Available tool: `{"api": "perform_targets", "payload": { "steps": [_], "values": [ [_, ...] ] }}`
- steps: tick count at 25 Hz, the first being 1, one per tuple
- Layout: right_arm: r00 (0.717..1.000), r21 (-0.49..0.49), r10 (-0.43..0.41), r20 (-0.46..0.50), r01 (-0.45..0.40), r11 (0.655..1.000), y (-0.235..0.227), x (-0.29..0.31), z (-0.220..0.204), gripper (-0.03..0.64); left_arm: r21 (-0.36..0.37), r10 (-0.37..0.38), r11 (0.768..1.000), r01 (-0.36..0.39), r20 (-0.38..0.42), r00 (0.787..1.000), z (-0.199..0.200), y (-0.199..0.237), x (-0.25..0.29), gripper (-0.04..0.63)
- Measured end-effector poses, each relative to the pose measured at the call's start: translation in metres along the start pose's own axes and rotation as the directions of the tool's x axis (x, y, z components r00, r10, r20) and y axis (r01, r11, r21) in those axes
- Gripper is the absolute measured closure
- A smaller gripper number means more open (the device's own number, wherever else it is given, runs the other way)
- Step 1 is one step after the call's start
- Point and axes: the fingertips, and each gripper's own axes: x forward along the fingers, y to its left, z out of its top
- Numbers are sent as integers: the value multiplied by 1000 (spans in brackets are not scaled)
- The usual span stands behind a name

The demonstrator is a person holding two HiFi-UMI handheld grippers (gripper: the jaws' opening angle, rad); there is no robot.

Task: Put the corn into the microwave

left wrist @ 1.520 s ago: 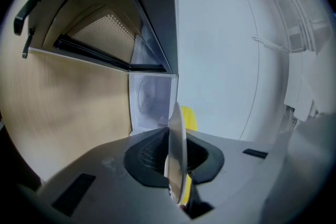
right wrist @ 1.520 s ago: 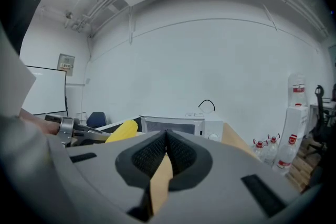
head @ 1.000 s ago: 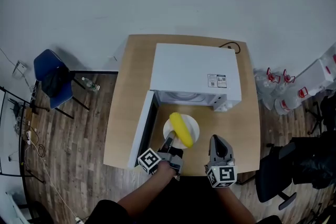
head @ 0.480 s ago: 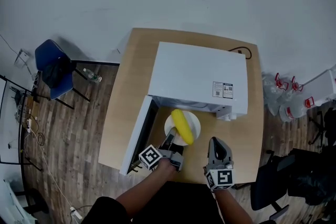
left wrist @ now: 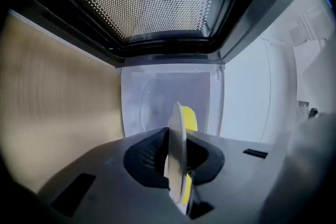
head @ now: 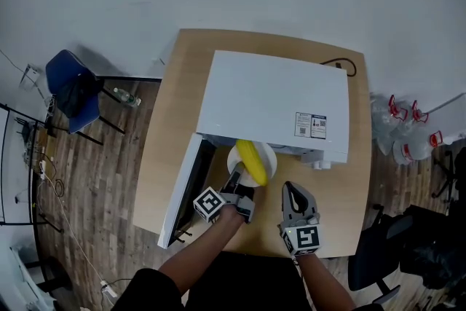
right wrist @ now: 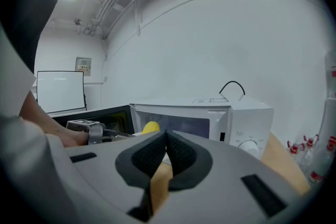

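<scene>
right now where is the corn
In the head view the corn lies on the white plate that the left gripper grips by its rim, at centre, right at the microwave's open front.

Head view's looking steeply down at the microwave (head: 273, 98); left gripper view's peering close into it, right gripper view's facing its front from farther back.

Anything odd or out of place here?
Nothing stands out. The corn lies on the plate, left tongs shut on its rim at the open microwave; right tongs shut, empty.
</scene>
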Motion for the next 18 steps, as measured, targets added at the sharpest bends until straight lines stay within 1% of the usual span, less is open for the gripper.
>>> {"api": "perform_targets", "payload": {
  "steps": [3,6,8,13,15,18],
  "values": [
    [1000,3,10,-14,-10,1000,-5,9,-9,557,7,1,1000,-1,16,1000,5,7,11,566],
    [999,1,39,-32,-39,999,-6,16,-16,557,-32,2,999,-1,38,999,9,23,19,566],
    [998,1,48,-42,-48,999,-7,21,-19,557,-59,-9,998,12,53,999,11,26,26,566],
    [998,8,9,-58,-9,1000,-21,32,-22,557,-39,-3,999,6,80,997,19,35,40,566],
    [998,10,9,-69,-8,1000,-25,35,-27,557,-38,-4,999,8,85,996,20,39,46,566],
    [997,12,12,-78,-11,1000,-28,37,-31,557,-37,17,999,-14,80,997,20,48,52,566]
  ]
}}
